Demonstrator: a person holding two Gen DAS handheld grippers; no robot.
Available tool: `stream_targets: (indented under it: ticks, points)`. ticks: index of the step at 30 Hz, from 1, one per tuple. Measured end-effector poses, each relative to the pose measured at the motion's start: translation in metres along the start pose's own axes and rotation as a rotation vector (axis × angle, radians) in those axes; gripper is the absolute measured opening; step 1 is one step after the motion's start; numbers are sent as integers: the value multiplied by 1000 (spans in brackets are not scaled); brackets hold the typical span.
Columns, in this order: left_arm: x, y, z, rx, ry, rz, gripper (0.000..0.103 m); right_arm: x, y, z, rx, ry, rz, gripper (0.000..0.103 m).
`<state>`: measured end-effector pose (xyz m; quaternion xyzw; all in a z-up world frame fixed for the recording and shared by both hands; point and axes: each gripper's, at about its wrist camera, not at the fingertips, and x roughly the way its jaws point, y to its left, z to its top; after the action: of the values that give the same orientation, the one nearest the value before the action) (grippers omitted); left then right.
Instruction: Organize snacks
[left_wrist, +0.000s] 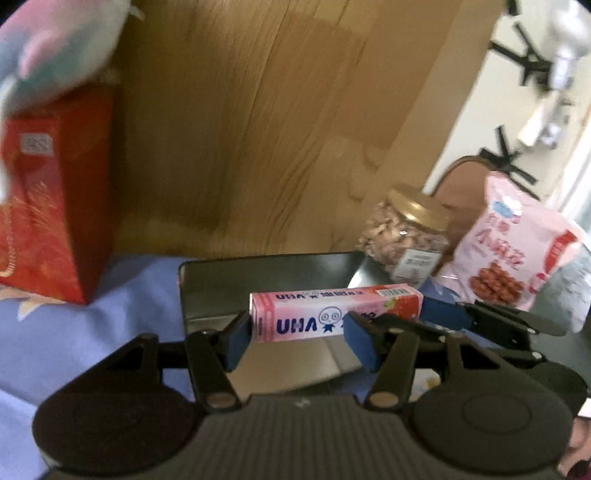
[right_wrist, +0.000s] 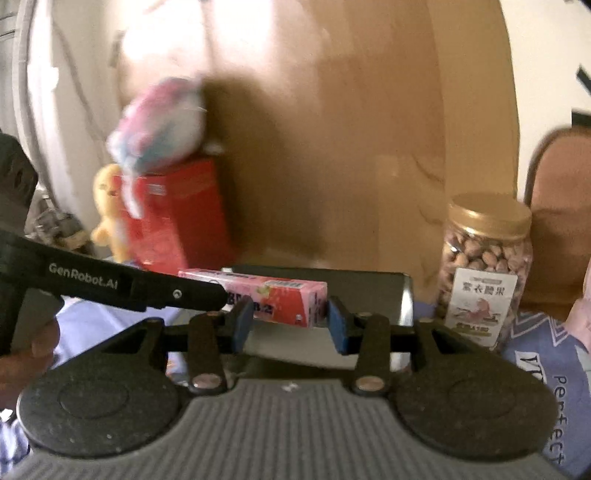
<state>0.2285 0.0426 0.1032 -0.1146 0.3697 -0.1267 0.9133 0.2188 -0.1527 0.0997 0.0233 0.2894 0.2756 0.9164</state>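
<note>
A pink UHA candy box (left_wrist: 334, 312) hangs over a dark metal tray (left_wrist: 266, 280). My left gripper (left_wrist: 301, 341) has its blue pads around the box's left part, jaws closed onto it. My right gripper (right_wrist: 291, 319) grips the box's other end (right_wrist: 280, 299), and its blue pad shows at the box's right end in the left wrist view (left_wrist: 443, 314). The left gripper's black finger (right_wrist: 147, 286) reaches in from the left in the right wrist view. The tray (right_wrist: 369, 291) lies below on a blue cloth.
A jar of nuts with a gold lid (right_wrist: 484, 266) and a pink snack bag (left_wrist: 513, 251) stand right of the tray. A red box (left_wrist: 55, 206) with a plush toy (right_wrist: 162, 125) on top stands left. A wooden panel (left_wrist: 258, 110) rises behind.
</note>
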Motion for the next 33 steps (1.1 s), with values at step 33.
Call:
stream_targets:
  ticks: [33]
  points:
    - [-51,-36,-104,-22,62,-128,72,-44,-113,-97,535,81,79,29]
